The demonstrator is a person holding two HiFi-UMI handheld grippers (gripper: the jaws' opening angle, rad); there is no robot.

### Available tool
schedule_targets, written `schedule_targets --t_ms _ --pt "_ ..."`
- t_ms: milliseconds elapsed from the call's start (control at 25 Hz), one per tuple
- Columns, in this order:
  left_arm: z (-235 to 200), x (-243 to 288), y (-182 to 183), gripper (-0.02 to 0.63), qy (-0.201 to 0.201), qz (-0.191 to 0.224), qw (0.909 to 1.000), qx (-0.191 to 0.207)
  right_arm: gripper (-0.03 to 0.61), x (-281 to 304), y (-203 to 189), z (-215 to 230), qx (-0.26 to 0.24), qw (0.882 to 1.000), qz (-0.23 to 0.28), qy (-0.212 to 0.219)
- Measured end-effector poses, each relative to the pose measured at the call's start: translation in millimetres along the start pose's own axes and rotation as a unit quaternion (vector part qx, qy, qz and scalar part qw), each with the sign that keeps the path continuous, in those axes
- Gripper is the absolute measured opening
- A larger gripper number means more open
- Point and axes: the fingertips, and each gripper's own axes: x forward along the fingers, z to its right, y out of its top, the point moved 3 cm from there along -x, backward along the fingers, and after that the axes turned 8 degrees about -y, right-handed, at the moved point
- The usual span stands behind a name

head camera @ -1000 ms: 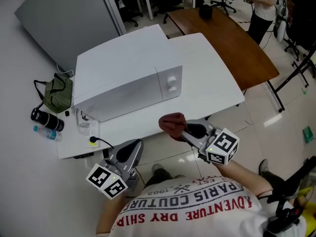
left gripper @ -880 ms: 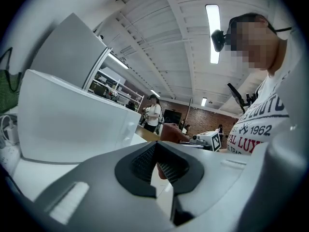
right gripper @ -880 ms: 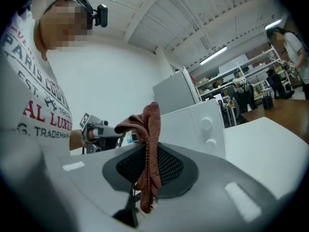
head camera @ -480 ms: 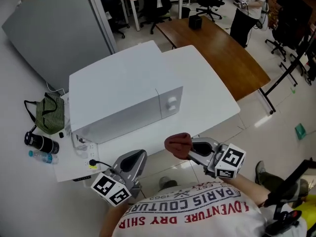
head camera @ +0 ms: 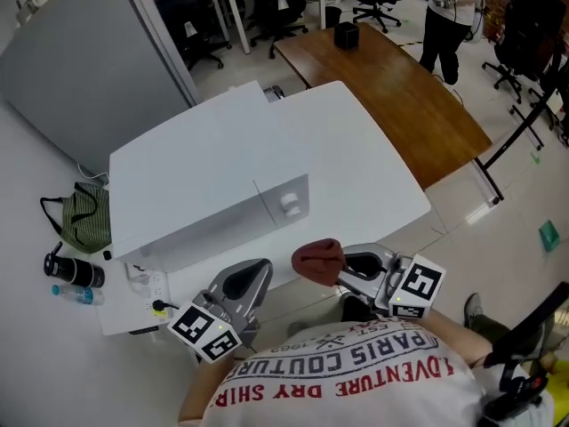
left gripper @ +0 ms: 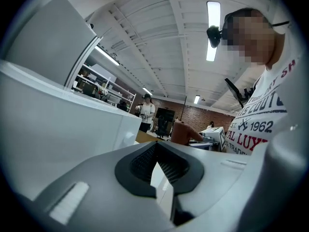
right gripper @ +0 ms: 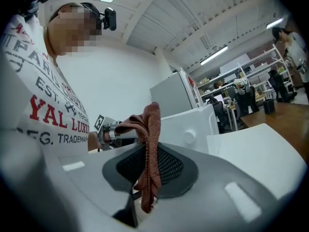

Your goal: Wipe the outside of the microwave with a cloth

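On the white surface [head camera: 373, 176]: microwave [head camera: 196, 185], long axis running left to right in the head view, door and knobs [head camera: 290, 205] facing the person. At the right gripper [head camera: 342, 268]: jaws closed on a rust-red cloth [head camera: 318, 261], held upright near the surface's front edge, apart from the microwave's front. At the left gripper [head camera: 255, 272]: jaws together, gripping nothing. Left of the microwave: green bag [head camera: 84, 219], dark flask [head camera: 73, 271], water bottle [head camera: 71, 293], power strip [head camera: 147, 283]. Beyond the surface: brown table [head camera: 391, 69].

1. We hold our left tool [head camera: 252, 277] at 7 o'clock, pointing toward 1 o'clock, jaws pressed together with nothing between them.
2. Our right tool [head camera: 342, 269] sits at 5 o'clock, pointing toward 9 o'clock, jaws clamped on the cloth [head camera: 318, 261].
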Motion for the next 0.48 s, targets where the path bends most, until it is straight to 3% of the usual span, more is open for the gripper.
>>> schedule_targets --t_ms 320,480 --pt "22 96 12 0.006 0.053 0.031 0.9981 0.003 0.046 -51 19 86 -0.008 0.998 0.001 0.059" --pt "33 117 19 0.006 0.081 0.048 0.9955 0.011 0.046 -64 26 110 -0.012 0.996 0.009 0.089"
